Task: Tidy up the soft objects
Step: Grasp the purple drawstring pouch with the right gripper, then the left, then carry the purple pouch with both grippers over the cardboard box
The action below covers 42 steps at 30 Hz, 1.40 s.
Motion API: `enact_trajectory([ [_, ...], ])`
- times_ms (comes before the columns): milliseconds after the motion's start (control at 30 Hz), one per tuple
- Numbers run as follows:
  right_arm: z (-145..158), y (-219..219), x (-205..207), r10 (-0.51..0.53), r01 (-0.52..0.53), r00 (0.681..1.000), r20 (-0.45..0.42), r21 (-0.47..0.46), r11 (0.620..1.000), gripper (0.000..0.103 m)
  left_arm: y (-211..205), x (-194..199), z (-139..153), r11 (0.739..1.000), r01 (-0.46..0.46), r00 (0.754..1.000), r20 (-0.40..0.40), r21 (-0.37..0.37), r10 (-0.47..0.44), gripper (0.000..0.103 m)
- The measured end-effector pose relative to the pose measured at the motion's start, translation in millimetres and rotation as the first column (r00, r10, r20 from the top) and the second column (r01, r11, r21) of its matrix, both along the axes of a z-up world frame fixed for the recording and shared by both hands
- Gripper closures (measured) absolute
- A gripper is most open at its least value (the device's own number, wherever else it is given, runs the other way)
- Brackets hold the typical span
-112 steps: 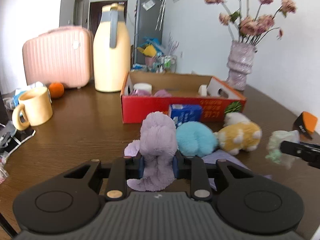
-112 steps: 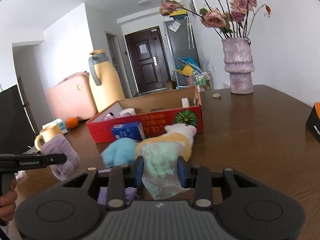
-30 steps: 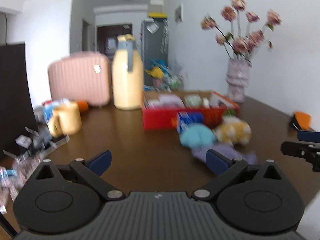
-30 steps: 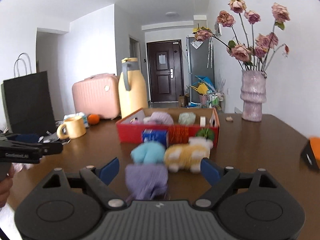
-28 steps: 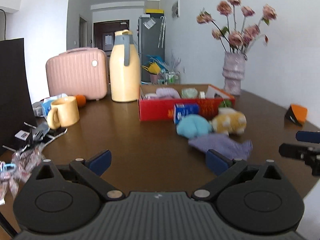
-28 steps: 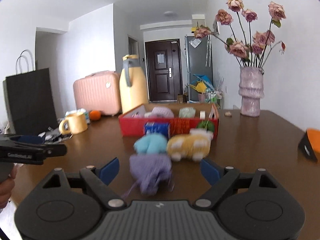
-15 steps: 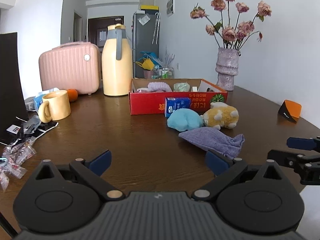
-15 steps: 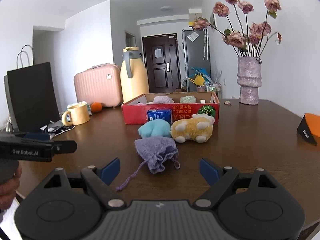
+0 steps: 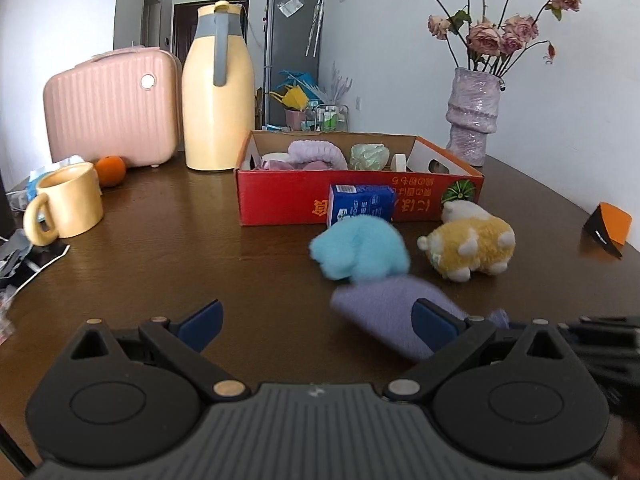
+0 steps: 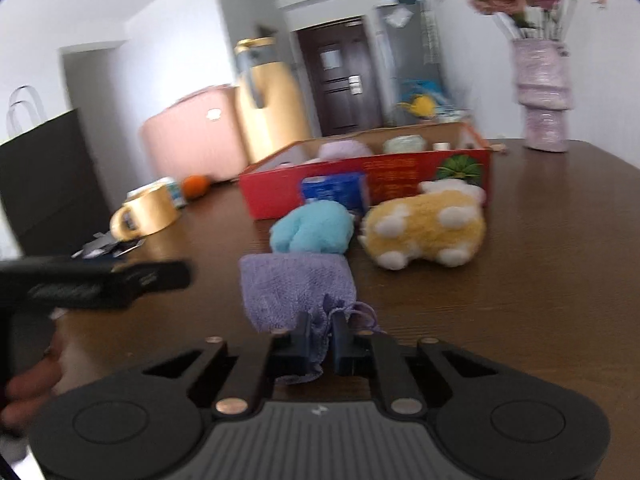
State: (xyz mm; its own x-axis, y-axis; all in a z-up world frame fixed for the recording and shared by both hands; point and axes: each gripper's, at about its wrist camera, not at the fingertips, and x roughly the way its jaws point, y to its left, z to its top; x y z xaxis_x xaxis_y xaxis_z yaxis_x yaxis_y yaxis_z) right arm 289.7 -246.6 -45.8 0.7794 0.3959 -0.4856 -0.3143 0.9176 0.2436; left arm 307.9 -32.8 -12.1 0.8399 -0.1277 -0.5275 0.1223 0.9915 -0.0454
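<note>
Right gripper (image 10: 320,340) closing, its jaws pinched on the gathered drawstring neck of the purple pouch (image 10: 296,292), which lies on the brown table (image 10: 540,280) right in front of the fingers; the pads look pressed onto the bunched cloth, a flap of it hanging out below. Left gripper (image 9: 316,322) has jaws wide apart with nothing between them, low over the table just left of the pouch, its right pad overlapping the pouch's edge in that view, contact not clear. For a good lift, I'd judge the grip sits only on the thin neck, so raise slowly and check the body follows and the cord doesn't slip out; the bag will sag and swing, so lift it well clear before moving. Just beyond the pouch sits the blue plush (image 10: 316,228), touching or nearly so, with the yellow plush (image 10: 428,228) beside it to the right; avoid dragging either. Behind them a small blue carton (image 10: 334,192) stands against the red box (image 10: 400,180), the likely drop spot, already holding a lilac fluffy item (image 9: 318,152) and a pale green one (image 9: 370,156). Carry over the front wall, release in the free space.
</note>
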Motion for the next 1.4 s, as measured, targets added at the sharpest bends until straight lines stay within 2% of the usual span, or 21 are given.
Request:
enact_trajectory([
  [100,4.6,-11.6,-2.3,0.07,-0.069,0.997,0.012,-0.02,0.997,0.093,-8.1,15.0,-2.7,0.999,0.027,0.999,-0.026,-0.031,-0.028,0.001],
  [133,5.8,-18.4,-1.8,0.057,-0.056,0.998,0.011,-0.04,0.998,0.089,-12.6,18.6,-3.8,0.998,0.045,0.998,-0.036,-0.042,-0.046,0.001],
  [233,10.4,-42.5,2.3,-0.065,0.068,0.997,0.032,-0.09,0.994,0.085,-28.2,22.3,-8.3,0.992,0.111,0.992,-0.058,-0.066,-0.115,0.005],
  [300,14.5,-55.9,4.7,-0.103,0.105,0.994,0.046,-0.043,0.994,0.078,-37.3,22.7,-12.5,0.986,0.148,0.985,-0.081,-0.08,-0.154,0.007],
  [367,15.2,-64.2,8.2,-0.106,0.104,0.993,0.043,0.033,0.994,0.07,-44.3,21.3,-16.0,0.987,0.143,0.983,-0.104,-0.075,-0.15,0.009],
  [400,13.9,-64.7,12.6,-0.097,0.096,0.995,0.034,0.052,0.994,0.069,-46.4,20.5,-17.0,0.988,0.132,0.984,-0.113,-0.075,-0.14,0.01],
  [500,9.9,-58.7,24.5,-0.086,0.084,0.996,0.019,0.052,0.995,0.065,-43.3,14.1,-14.7,0.989,0.105,0.985,-0.126,-0.101,-0.118,0.01],
  [567,8.9,-55.8,31.5,-0.046,0.044,0.999,0.026,0.06,0.997,0.057,-41.3,8.6,-14.5,0.987,0.11,0.983,-0.135,-0.118,-0.126,0.01],
  [633,7.9,-50.9,44.7,-0.012,0.01,1.0,0.025,0.058,0.998,0.055,-43.8,3.1,-17.0,0.988,0.118,0.98,-0.149,-0.102,-0.133,0.01],
  [700,5.8,-43.2,59.4,0.014,-0.015,1.0,0.019,0.033,0.999,0.055,-44.4,-2.8,-18.6,0.989,0.115,0.981,-0.148,-0.088,-0.127,0.01],
  [733,5.0,-40.8,63.1,0.025,-0.026,1.0,0.014,0.028,0.999,0.061,-43.9,-4.7,-19.4,0.99,0.112,0.981,-0.15,-0.085,-0.124,0.01],
  [767,3.3,-37.1,68.2,0.041,-0.041,0.999,-0.002,0.02,0.999,0.072,-42.6,-6.4,-20.0,0.991,0.105,0.982,-0.149,-0.08,-0.116,0.011],
  [833,-0.5,-34.1,70.0,0.036,-0.036,0.999,-0.034,0.006,0.999,0.074,-38.1,-8.1,-21.2,0.994,0.075,0.984,-0.154,-0.077,-0.086,0.014],
  [933,-4.2,-36.8,53.8,0.019,-0.018,0.999,-0.051,0.008,1.0,0.077,-27.5,-8.1,-21.8,0.99,0.052,0.982,-0.176,-0.135,-0.075,0.025],
  [1000,-5.4,-39.0,38.5,-0.011,0.012,0.998,-0.054,0.011,1.0,0.078,-18.7,-6.5,-21.3,0.968,0.06,0.973,-0.203,-0.246,-0.112,0.031],
  [1067,-4.7,-40.7,24.5,-0.059,0.06,0.997,-0.051,0.019,0.998,0.079,-17.4,-4.4,-21.4,0.947,0.088,0.966,-0.206,-0.308,-0.157,0.031],
  [1167,-7.5,-42.3,15.4,-0.083,0.085,0.996,-0.039,0.059,0.995,0.079,-23.6,1.5,-24.5,0.947,0.072,0.963,-0.225,-0.312,-0.147,0.04],
  [1233,-8.6,-42.4,15.8,-0.098,0.101,0.994,-0.052,0.06,0.993,0.079,-24.7,0.4,-23.6,0.943,0.071,0.963,-0.224,-0.325,-0.15,0.051],
  [1300,-5.4,-42.5,13.4,-0.099,0.101,0.994,-0.044,0.053,0.993,0.076,-25.7,-3.3,-23.6,0.942,0.091,0.963,-0.212,-0.325,-0.166,0.07],
  [1400,-5.1,-41.8,12.5,-0.081,0.083,0.995,-0.054,0.041,0.996,0.075,-26.3,-5.4,-24.7,0.945,0.084,0.964,-0.216,-0.316,-0.158,0.089],
])
